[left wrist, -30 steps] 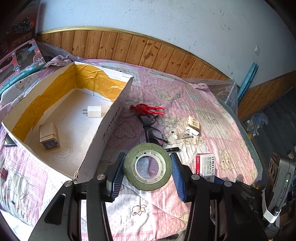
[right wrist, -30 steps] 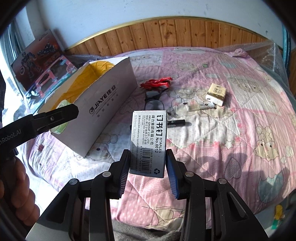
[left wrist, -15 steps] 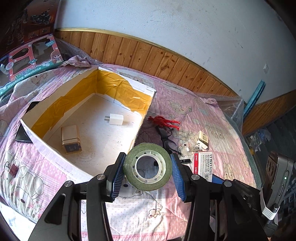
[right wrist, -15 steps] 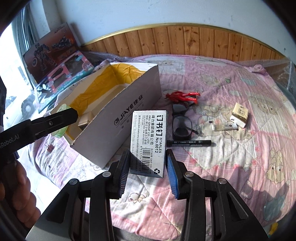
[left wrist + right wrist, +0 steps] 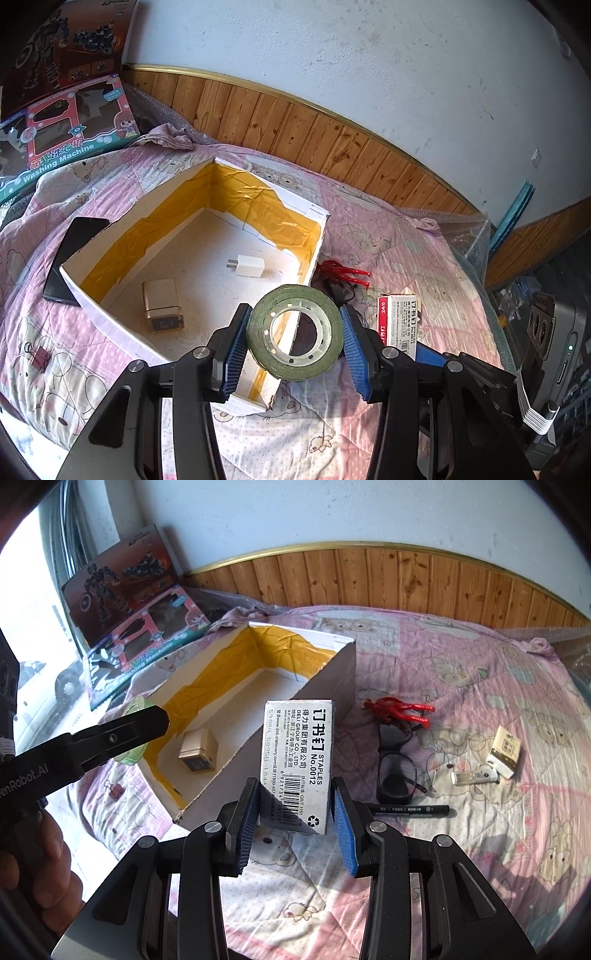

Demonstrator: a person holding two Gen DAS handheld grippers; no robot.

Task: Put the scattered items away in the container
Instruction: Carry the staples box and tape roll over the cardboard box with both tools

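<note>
Cardboard box [image 5: 110,325], open-topped and lined with yellow tape, sits left of centre on the pink quilt [image 5: 406,251]. It holds a white charger [image 5: 246,266] and a gold cube [image 5: 162,305]. Left gripper [image 5: 293,334] clamps a green tape roll [image 5: 293,332] over the box's near right wall; right gripper [image 5: 295,812] clamps a staples box [image 5: 297,760] beside the box. Remaining on the quilt, right of frame: red clip [image 5: 397,709], glasses [image 5: 395,768], marker [image 5: 408,809], vial [image 5: 474,776], small carton [image 5: 505,751].

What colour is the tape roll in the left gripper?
Dull green, with a translucent white core: the tape roll in the left gripper, clearest in the left wrist view.
</note>
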